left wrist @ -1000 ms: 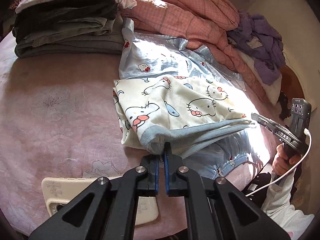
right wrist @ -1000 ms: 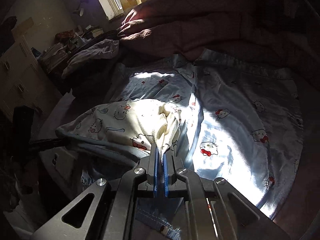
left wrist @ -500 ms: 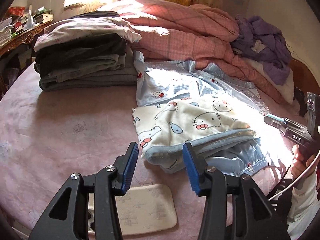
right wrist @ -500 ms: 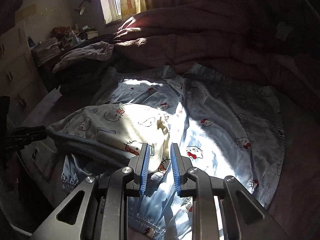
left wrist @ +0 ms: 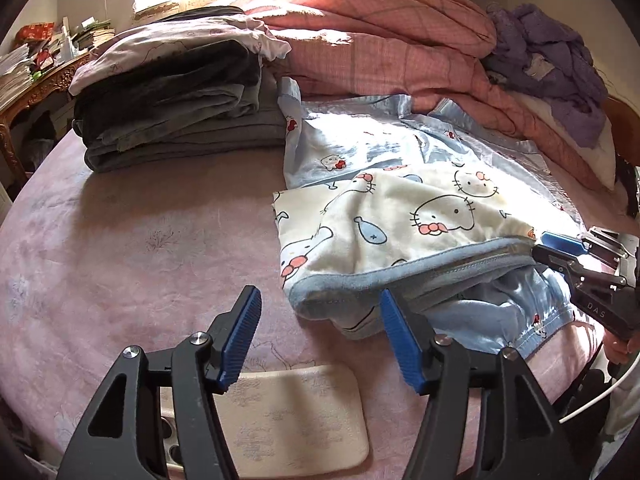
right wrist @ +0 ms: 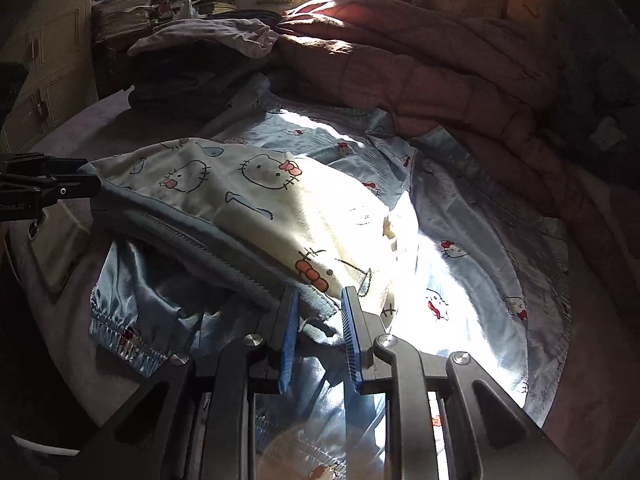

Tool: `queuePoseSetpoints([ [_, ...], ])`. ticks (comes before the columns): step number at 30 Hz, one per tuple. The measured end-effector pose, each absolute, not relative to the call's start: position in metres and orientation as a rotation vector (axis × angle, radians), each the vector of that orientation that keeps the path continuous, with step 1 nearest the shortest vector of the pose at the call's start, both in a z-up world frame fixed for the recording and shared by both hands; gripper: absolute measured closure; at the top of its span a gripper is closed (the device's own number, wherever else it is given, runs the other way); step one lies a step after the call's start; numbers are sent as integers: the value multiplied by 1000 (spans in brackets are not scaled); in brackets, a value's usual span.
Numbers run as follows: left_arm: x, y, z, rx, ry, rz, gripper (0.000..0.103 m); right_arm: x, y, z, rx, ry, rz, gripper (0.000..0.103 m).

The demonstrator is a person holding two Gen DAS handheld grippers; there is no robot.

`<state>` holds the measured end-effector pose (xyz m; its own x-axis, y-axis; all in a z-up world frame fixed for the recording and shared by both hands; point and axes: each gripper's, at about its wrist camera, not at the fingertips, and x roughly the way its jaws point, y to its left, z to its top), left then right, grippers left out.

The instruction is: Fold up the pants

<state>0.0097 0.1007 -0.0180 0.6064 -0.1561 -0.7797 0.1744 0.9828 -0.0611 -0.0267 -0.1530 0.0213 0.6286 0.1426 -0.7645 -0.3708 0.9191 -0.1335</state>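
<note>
Pants [left wrist: 420,216]: cream fleece with a cat print and a blue waistband, laid folded on the bed [left wrist: 140,240], on top of a blue satin garment [left wrist: 360,148], near its right part.
Handling: judged light, soft and limp; the fleece should grip well, the satin below may slide.
Hold: best taken at the waistband corners, near edge.
Axis: the long axis runs left to right along the waistband; the folded body points far, toward the quilt [left wrist: 380,40].
Left gripper [left wrist: 320,344]: jaws wide, just opened, nothing between them.
Right gripper [right wrist: 320,336]: jaws narrow, just opened; the waistband end lies loose between them.
</note>
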Motion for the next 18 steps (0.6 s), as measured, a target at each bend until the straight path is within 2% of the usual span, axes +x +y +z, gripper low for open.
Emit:
queuePoseSetpoints([
  [5,19,100,-29,42,938,-142,43,-24,-145,16,-366,853,305,77],
  [8,21,99,-25,12,915,-167,52,-27,-139,14,-432,839,285,75],
  [9,21,99,-24,9,906,-167,58,-27,-140,15,-429,833,278,77],
  [10,21,100,-23,3,900,-166,63,-27,-142,16,-412,831,275,84],
  [11,21,100,-22,-4,899,-165,63,-27,-145,18,-391,826,266,96],
  [17,21,103,-25,-8,903,-151,69,-36,-175,36,-253,759,211,99],
  [18,20,102,-25,-9,903,-154,73,-39,-178,37,-240,759,208,99],
])
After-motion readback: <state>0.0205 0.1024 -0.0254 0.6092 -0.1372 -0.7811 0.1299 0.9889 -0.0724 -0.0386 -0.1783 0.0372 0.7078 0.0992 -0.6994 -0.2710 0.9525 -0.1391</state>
